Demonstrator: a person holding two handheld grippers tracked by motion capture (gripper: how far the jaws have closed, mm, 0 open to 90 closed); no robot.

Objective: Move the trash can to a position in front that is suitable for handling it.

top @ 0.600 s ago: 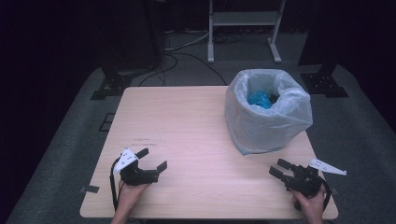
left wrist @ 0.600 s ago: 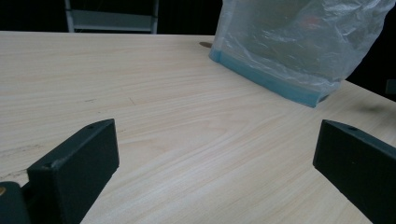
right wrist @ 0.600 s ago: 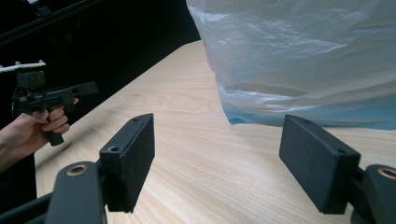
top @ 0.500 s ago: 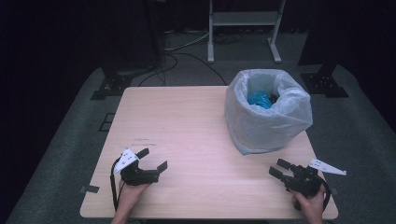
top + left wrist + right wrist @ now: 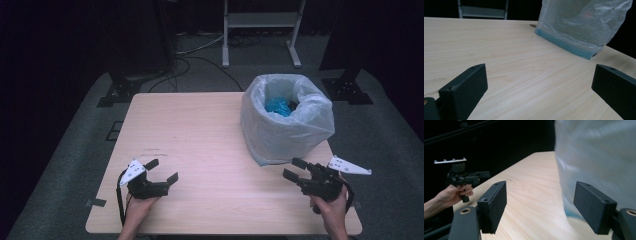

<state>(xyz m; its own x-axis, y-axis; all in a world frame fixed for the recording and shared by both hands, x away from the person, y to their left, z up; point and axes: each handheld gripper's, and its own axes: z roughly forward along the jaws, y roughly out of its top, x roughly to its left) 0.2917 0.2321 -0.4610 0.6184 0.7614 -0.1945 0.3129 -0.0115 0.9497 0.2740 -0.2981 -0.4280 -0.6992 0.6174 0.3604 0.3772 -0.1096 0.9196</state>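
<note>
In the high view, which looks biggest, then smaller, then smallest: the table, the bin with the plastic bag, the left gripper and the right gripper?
1. The table, by far the biggest.
2. The bin with the plastic bag.
3. The left gripper and the right gripper look about the same size, so I won't rank one over the other. Both have open jaws.

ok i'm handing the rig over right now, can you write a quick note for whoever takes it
Left gripper: open, empty, low over the near left of the table.
Right gripper: open, empty, at the near right, jaws just short of the bin.
Bin: lined with a clear bag, at the table's far right, something blue inside.
Done: nothing can be told beyond the blue item in the bin.
Left: likely handling the bin or its bag; nothing gripped yet.
</note>
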